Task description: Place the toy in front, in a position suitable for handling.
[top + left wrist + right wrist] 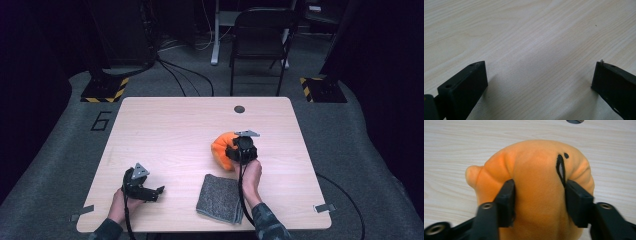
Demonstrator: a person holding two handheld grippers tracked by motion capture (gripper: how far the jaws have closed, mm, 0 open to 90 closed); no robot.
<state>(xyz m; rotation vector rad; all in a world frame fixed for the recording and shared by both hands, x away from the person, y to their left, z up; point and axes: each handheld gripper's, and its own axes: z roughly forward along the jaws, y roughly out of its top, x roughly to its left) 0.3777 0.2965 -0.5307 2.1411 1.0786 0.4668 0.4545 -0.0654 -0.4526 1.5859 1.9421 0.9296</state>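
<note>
We have our right tongs point(537, 195) around the orange plush toy point(536, 177), one jaw on each side and touching it, but we cannot tell if they squeeze it. The toy sits on the desk point(165, 125), at about 11 o'clock from the grey cloth point(220, 197). Our left tongs point(159, 191) wait open and empty at about 9 o'clock from the cloth. We think what happens with the cloth is not done yet.

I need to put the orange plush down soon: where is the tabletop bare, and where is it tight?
Bare: the far-left table from the dark round hole to the left edge, and the strip between left gripper and grey cloth. Crowded: centre-right, where the right gripper grips the orange plush just beyond the cloth.
</note>
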